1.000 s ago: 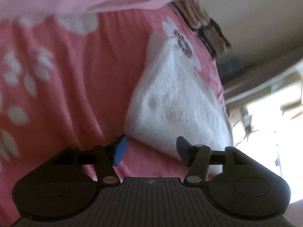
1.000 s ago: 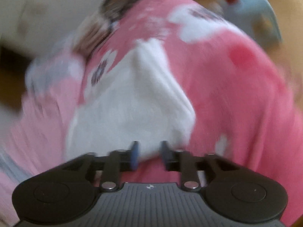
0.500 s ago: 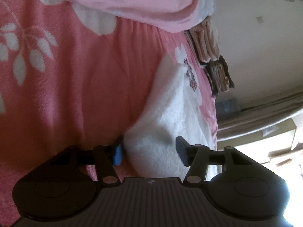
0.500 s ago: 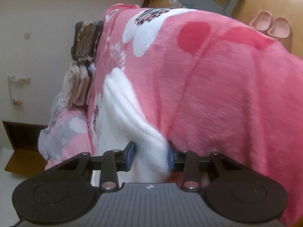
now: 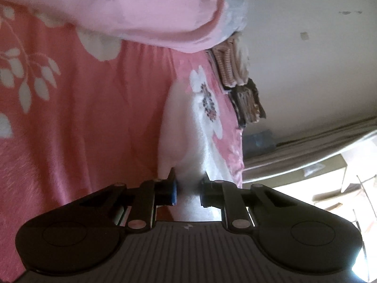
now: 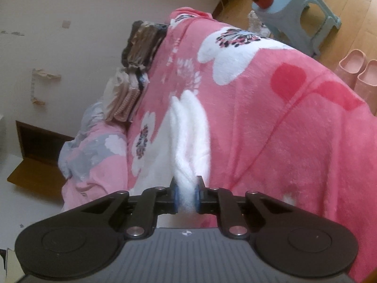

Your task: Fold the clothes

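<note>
A white fluffy garment (image 5: 186,139) lies on a pink flowered blanket (image 5: 82,122) on a bed. My left gripper (image 5: 188,192) is shut on one edge of the garment, which bunches between the jaws. In the right wrist view the same white garment (image 6: 188,136) stretches away from me, raised in a ridge. My right gripper (image 6: 187,199) is shut on its near edge, with the fabric pinched between the blue pads (image 6: 175,200).
A light pink quilt (image 5: 132,7) is heaped at the bed's far side. Folded knitted clothes (image 6: 139,54) are stacked by the wall. A blue plastic stool (image 6: 299,7) and pink slippers (image 6: 358,73) stand on the wooden floor beside the bed.
Both grippers have closed on the white garment's edges. The garment has been pulled up off the blanket into a narrow ridge.
</note>
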The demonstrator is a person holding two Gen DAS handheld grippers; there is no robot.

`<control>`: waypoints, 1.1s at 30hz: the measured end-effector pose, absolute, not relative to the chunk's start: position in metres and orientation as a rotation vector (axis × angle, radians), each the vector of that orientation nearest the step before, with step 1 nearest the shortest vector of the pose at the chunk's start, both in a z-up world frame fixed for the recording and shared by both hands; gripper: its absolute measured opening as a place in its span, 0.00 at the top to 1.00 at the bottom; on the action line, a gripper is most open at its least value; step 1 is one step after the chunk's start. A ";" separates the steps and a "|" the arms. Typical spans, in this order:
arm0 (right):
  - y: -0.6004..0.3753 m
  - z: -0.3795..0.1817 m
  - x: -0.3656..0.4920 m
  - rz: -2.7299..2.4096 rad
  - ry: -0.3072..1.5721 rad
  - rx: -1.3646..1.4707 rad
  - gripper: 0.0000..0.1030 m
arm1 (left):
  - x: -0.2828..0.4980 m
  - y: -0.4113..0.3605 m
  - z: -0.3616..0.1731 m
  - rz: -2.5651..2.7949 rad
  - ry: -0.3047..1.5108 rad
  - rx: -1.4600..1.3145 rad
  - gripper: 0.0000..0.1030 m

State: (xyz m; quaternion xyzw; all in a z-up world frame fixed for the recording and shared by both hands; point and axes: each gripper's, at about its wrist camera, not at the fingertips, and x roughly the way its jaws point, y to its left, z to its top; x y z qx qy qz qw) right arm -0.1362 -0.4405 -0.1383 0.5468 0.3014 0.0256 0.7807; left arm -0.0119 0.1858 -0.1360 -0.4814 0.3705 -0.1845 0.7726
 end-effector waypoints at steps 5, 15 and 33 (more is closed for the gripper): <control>-0.441 -0.135 -0.166 0.080 0.677 1.199 0.87 | -0.045 0.198 -0.137 -0.418 0.881 -0.977 0.86; -0.445 -0.149 -0.242 0.076 0.806 1.202 0.86 | -0.110 0.222 -0.139 -0.452 1.035 -0.838 0.83; -0.438 -0.077 -0.153 0.026 0.815 0.646 0.65 | -0.028 0.180 -0.071 -0.446 0.871 -0.347 0.51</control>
